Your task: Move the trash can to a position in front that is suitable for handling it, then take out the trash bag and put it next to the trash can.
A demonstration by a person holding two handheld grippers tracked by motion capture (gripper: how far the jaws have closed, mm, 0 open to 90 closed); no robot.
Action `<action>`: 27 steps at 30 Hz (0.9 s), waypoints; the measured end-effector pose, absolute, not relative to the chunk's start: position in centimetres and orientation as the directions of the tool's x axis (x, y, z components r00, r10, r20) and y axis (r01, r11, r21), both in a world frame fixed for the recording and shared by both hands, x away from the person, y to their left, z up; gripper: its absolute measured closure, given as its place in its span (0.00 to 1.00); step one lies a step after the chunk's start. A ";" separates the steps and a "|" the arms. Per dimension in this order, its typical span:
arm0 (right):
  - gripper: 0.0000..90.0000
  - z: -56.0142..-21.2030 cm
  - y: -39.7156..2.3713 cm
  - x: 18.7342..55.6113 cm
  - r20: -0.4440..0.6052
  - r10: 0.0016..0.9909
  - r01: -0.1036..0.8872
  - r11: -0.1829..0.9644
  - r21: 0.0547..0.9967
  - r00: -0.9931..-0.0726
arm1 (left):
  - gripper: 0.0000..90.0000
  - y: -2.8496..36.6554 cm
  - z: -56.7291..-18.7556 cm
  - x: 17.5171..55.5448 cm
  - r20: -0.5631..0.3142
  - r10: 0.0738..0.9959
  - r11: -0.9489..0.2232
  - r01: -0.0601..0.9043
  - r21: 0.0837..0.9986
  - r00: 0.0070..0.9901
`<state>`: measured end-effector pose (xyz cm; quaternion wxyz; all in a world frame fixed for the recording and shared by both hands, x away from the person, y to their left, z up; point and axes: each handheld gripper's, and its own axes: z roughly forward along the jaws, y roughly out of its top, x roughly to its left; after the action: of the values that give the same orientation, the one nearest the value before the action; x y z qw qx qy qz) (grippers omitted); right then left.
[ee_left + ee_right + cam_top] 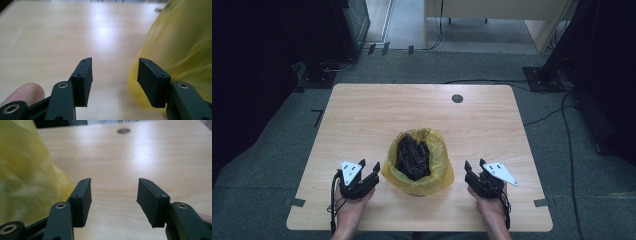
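A yellow plastic bag point(439, 172) stands on the wooden table point(377, 110) near its front middle, mouth up, with a dark crumpled mass point(412, 157) inside. My left gripper point(369, 165) rests just left of the bag, jaws open with nothing between them. In the left gripper view the left gripper point(115, 72) points across the table, with the bag point(180, 50) blurred beside its right jaw. My right gripper point(474, 164) sits just right of the bag, also open and holding nothing. From the right gripper point(113, 192), the bag point(25, 182) lies off its left jaw.
A small round grommet hole point(457, 98) marks the table's far edge and also appears as the hole point(123, 130) in the right gripper view. Cables point(562, 130) run over the grey floor to the right. Dark equipment stands at both sides of the room.
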<state>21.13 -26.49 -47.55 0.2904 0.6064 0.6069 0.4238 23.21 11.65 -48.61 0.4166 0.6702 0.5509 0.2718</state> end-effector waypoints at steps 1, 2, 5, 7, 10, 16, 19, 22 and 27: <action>0.49 -48.4 -26.9 21.0 0.145 0.985 0.507 -0.080 0.858 -0.089 | 0.50 12.0 -49.6 23.2 -0.096 0.965 -0.052 0.540 0.840 0.243; 0.48 -48.7 -26.9 20.9 0.135 0.987 0.514 -0.070 0.855 -0.090 | 0.50 12.0 -50.0 23.2 -0.087 0.964 -0.065 0.544 0.837 0.250; 0.42 -49.4 -26.9 21.1 0.134 0.987 0.541 -0.066 0.839 -0.087 | 0.47 11.8 -50.3 23.3 -0.049 0.965 -0.102 0.540 0.835 0.258; 0.40 -49.7 -26.7 21.3 0.130 0.988 0.553 -0.064 0.831 -0.080 | 0.45 11.6 -50.5 23.3 -0.050 0.959 -0.114 0.544 0.831 0.277; 0.38 -50.1 -26.6 21.5 0.131 0.989 0.567 -0.066 0.821 -0.074 | 0.44 11.1 -50.9 23.4 -0.034 0.948 -0.161 0.568 0.807 0.318; 0.38 -50.7 -26.8 21.7 0.160 0.984 0.588 -0.088 0.804 -0.073 | 0.44 10.0 -51.6 23.1 -0.007 0.925 -0.234 0.583 0.778 0.380; 0.38 -50.8 -26.9 21.8 0.179 0.982 0.599 -0.105 0.794 -0.065 | 0.43 9.8 -51.6 23.1 -0.001 0.923 -0.242 0.583 0.775 0.385; 0.38 -51.0 -26.8 21.8 0.171 0.983 0.605 -0.094 0.791 -0.071 | 0.45 9.9 -51.7 23.7 -0.026 0.922 -0.235 0.610 0.756 0.387; 0.37 -51.2 -26.8 21.8 0.174 0.981 0.622 -0.085 0.778 -0.084 | 0.44 9.7 -51.7 23.8 -0.034 0.915 -0.239 0.608 0.757 0.402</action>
<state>21.82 -26.81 -51.17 0.2387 0.6333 0.6330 0.3757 23.77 9.72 -51.66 0.3572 0.7572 0.5027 0.2150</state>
